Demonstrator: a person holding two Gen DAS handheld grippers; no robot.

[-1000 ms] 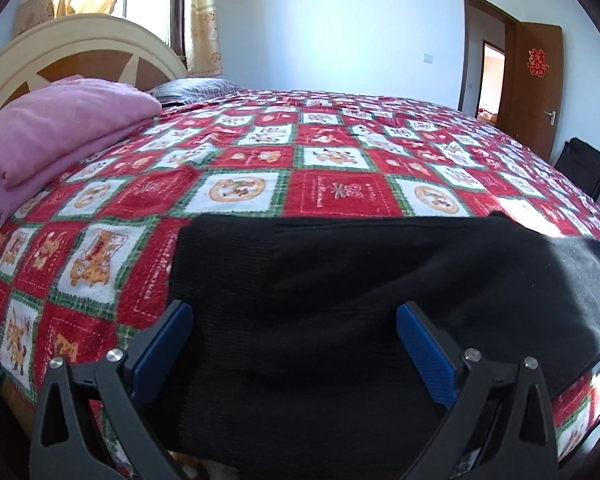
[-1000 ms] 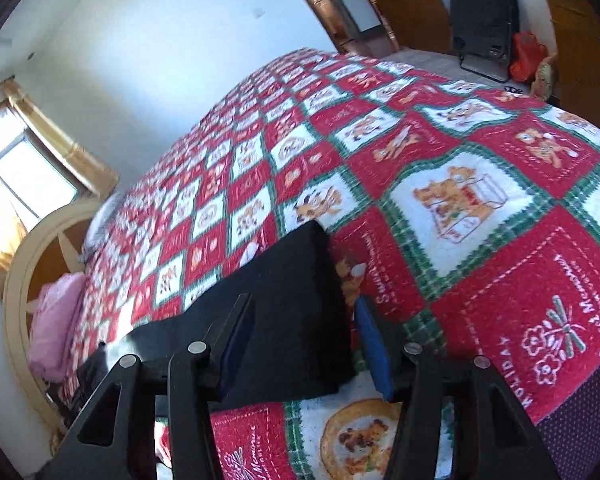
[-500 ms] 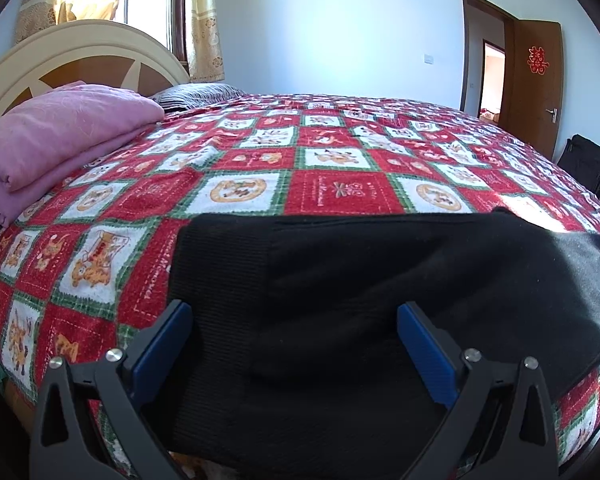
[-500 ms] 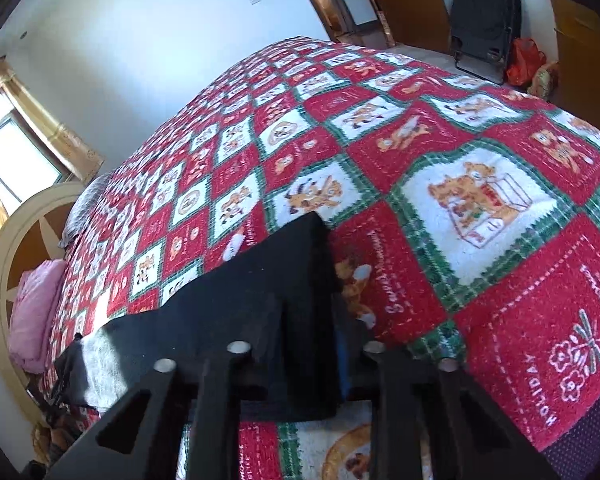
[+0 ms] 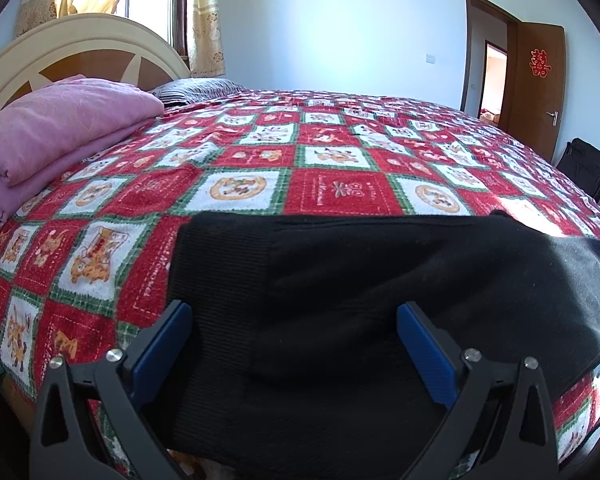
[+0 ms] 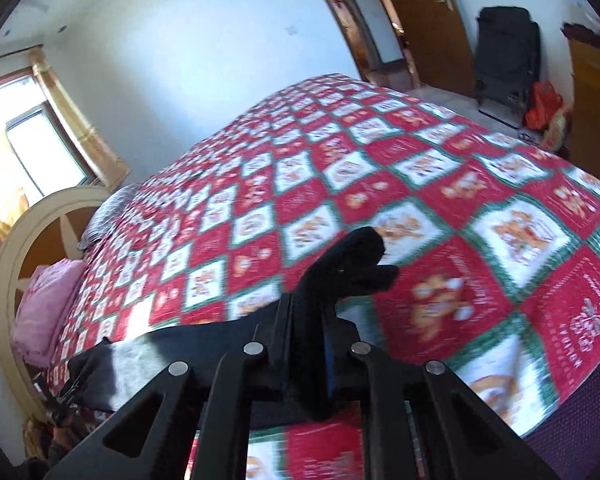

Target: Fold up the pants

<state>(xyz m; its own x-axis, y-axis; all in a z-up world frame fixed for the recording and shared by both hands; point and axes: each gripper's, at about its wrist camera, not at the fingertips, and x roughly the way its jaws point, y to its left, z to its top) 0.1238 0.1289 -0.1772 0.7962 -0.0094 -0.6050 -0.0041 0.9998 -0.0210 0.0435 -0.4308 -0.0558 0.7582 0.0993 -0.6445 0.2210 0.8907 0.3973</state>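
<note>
- Left tongs (image 5: 294,344): spread wide, blue pads either side of the waistband end of the pants (image 5: 380,300) and gripping nothing; the ribbed band lies between the pads.
- Right tongs (image 6: 306,364): clenched on the leg end of the pants (image 6: 352,264), a black fold of cloth rising above the closed tips (this view is motion-blurred).
- Pants: black, stretched along the near edge of the bed, resting on the quilt (image 5: 340,192); the leg end is raised off the quilt (image 6: 420,184) in the right tongs.
- Quilt: red, white and green checked squares with bear motifs, covering the bed.
- Pink blanket (image 5: 56,132): folded, at the head of the bed, well apart from the pants.
- Headboard (image 5: 80,40): cream, arched, behind the pink blanket.
- Door (image 5: 536,84): brown, standing open at the far wall, a black bag (image 5: 584,168) on the floor near it.
</note>
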